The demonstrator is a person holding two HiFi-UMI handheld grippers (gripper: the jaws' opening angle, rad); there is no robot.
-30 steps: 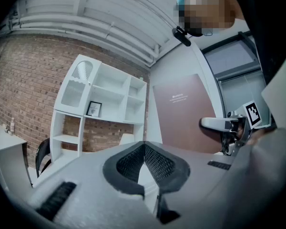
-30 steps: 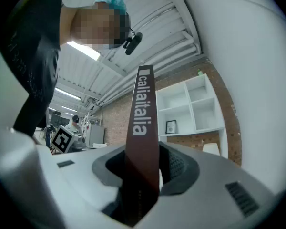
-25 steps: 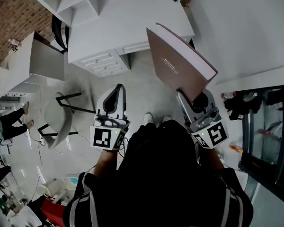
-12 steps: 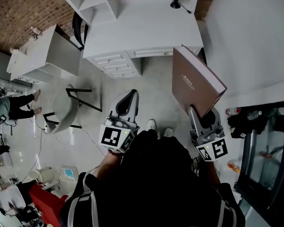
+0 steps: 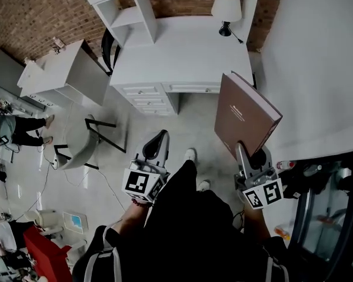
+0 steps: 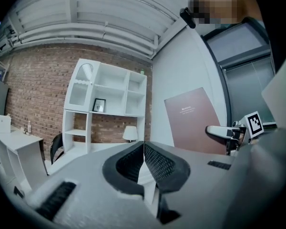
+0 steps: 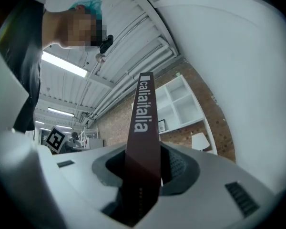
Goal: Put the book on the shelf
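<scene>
Brown book [image 5: 246,119] stands upright, clamped at its lower edge by the right gripper [image 5: 251,156] (left gripper [image 5: 157,138] closed, empty).

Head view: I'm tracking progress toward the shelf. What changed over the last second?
The person walked forward: the desk, lamp and shelf slid down into fuller view. The book swung a little more upright. Unchanged: right claw shut on the book, left claw shut and empty.

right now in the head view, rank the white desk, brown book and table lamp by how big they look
1. white desk
2. brown book, which looks larger because it is nearer the camera
3. table lamp
</scene>
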